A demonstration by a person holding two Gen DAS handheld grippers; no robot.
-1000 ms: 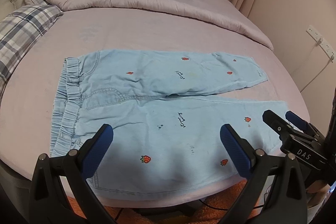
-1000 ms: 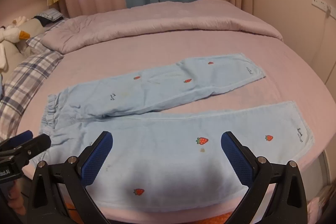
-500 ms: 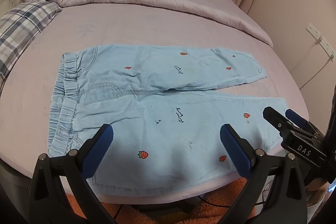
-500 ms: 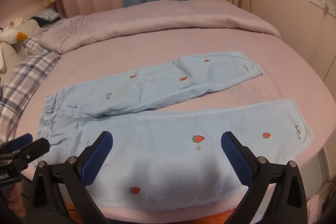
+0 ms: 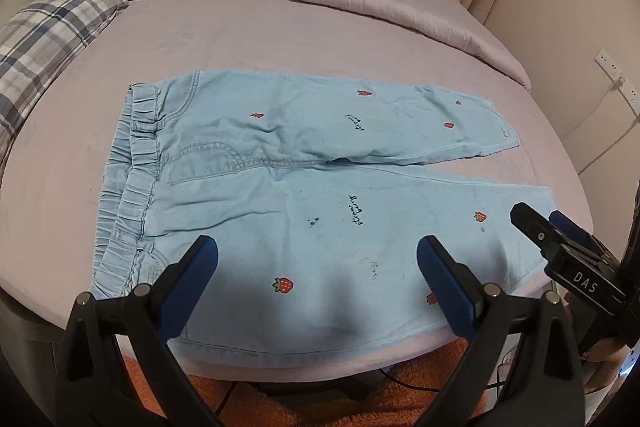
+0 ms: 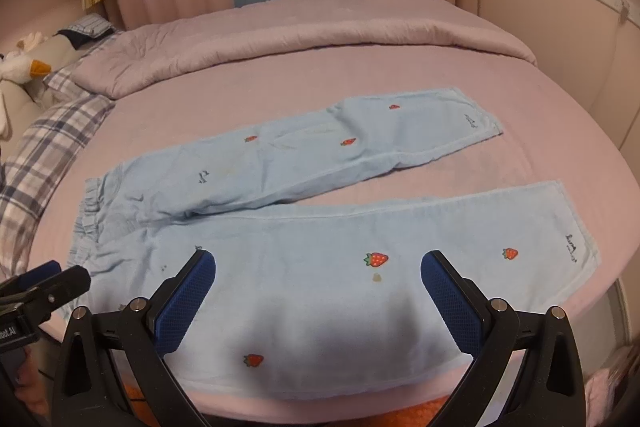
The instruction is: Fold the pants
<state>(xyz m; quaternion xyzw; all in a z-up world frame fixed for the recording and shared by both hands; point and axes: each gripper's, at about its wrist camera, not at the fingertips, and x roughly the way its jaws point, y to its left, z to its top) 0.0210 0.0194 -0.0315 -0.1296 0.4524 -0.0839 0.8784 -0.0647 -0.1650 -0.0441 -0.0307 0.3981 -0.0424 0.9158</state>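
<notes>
The pants (image 5: pixel 320 195) lay flat and unfolded on the bed (image 5: pixel 280 39), waistband (image 5: pixel 128 187) toward nine o'clock and both legs running out toward three o'clock, spread apart in a narrow V. The near leg's lower edge lay along the bed's front edge at six o'clock. Nothing had yet been folded, so the first fold was still to come.

The left claw (image 5: pixel 316 279) hung above the near leg close to the seat, its blue pads spread wide and holding nothing. The right claw (image 6: pixel 318 291) hung likewise released over the near leg further toward the hem (image 6: pixel 576 227), also empty. Neither appeared to touch the cloth.

The fabric looked like thin, soft denim, pale blue with small strawberry (image 6: pixel 376 259) prints. By its look it should be light and limp, draping rather than holding shape, and likely to slide a little on the smooth pink sheet. Nothing about it seemed fragile. The gathered elastic waistband was the thickest part and probably the surest place to pinch; the stitched hem would be the next firmest.

A sensible hold, I judged, was the near outer edge: the left claw at the waistband corner around seven o'clock in its own view, the right claw at the near hem corner around three o'clock in its view. Lifting both together would carry the near leg over onto the far leg (image 5: pixel 400 123) at twelve o'clock. Pinching only one layer risked the lower layer lagging and wrinkling.
</notes>
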